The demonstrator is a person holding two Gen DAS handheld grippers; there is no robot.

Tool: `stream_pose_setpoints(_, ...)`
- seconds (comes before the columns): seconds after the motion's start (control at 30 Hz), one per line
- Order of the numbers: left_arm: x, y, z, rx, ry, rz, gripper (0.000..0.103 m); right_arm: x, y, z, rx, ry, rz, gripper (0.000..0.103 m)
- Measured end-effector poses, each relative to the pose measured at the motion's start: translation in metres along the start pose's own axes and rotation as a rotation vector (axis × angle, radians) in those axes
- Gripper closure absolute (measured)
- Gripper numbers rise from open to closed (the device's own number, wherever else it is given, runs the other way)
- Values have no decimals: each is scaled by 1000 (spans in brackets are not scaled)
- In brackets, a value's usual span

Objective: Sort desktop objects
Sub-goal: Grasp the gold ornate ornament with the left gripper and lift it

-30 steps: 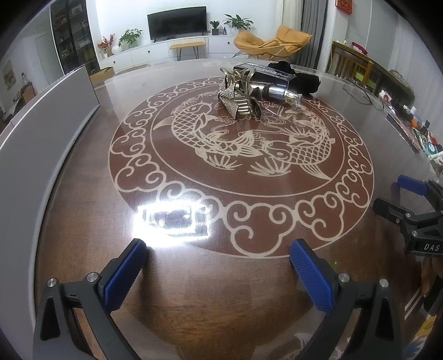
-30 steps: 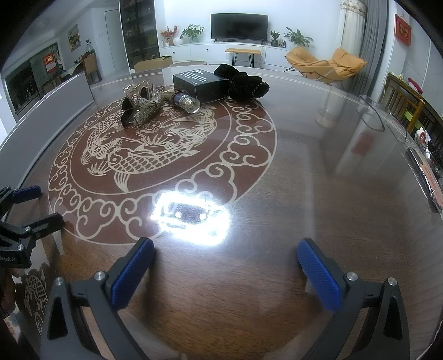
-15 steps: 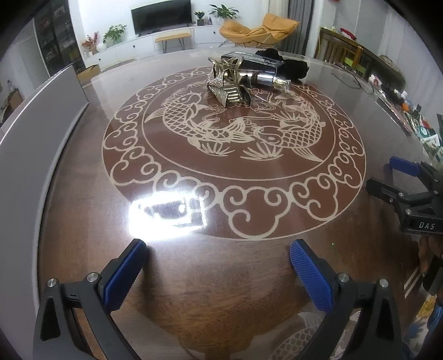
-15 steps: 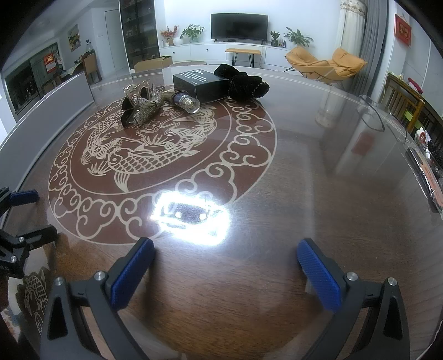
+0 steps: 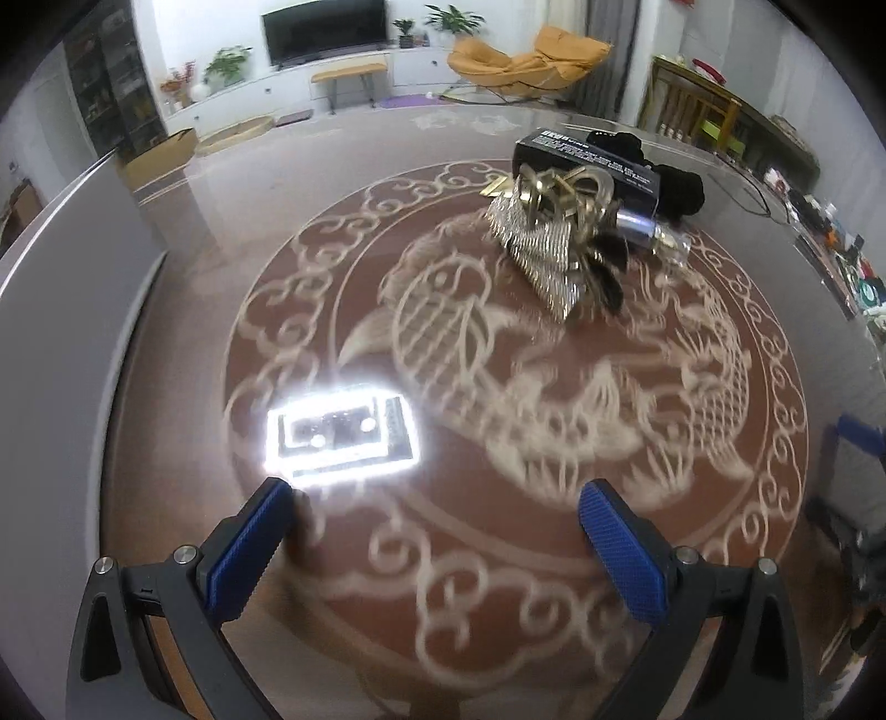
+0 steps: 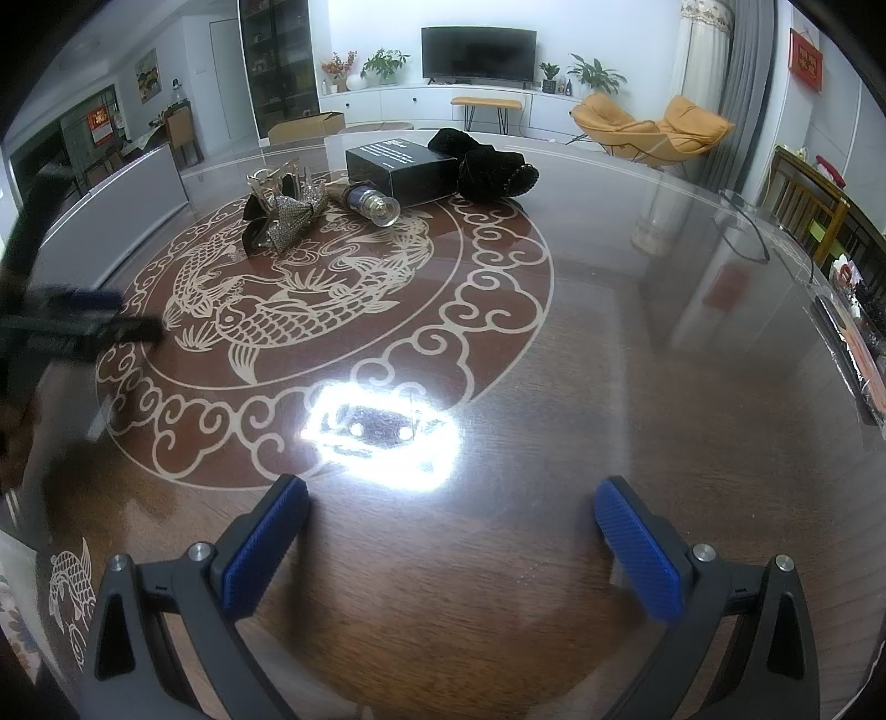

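Lying together on the far side of the table's (image 6: 637, 354) koi medallion (image 6: 288, 299), the objects to sort form one tight cluster. A glittery high-heeled shoe (image 5: 545, 252) (image 6: 288, 219) sits nearest the medallion's middle, its gold straps rising above the rhinestone body and a dark bow at its side. Just beside the shoe, a small bottle (image 6: 371, 202) (image 5: 645, 230) with a blue body and clear cap lies on its side, touching or nearly touching the black box (image 6: 401, 169) (image 5: 587, 160) behind it. Past the box, away from the shoe, a black velvety item (image 6: 493, 166) (image 5: 678, 185) rests against it; what it is cannot be told.

Nearer the cameras than the medallion's centre, a bright ceiling light reflection (image 6: 382, 432) (image 5: 340, 435) glares off the glossy top.

Over the medallion's near rim, the left gripper (image 5: 437, 545) hovers with its blue-padded jaws spread wide and nothing between them; its view is motion-blurred. Over the bare brown wood outside the medallion, the right gripper (image 6: 451, 545) likewise stands wide apart and holds nothing. Both are well apart from the cluster.

Beyond the table stand a television (image 6: 479, 52) and orange lounge chairs (image 6: 650, 130).
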State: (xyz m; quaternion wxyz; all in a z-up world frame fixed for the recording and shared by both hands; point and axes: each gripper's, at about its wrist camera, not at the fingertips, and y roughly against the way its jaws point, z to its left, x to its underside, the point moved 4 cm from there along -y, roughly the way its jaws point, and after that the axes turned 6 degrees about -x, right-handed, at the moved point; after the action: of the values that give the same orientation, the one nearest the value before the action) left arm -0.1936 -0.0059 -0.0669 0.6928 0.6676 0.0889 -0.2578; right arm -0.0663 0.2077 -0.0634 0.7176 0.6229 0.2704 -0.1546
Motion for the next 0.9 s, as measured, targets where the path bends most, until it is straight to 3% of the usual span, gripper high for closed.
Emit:
stream_pose_setpoints(0.27, -32, -10, -59, 85, -160, -20, 0, 0, 0, 0, 0, 0, 0, 0)
stream_pose_setpoints(0.9, -103, -48, -54, -28, 52, -7, 0, 0, 0, 0, 0, 0, 0, 0)
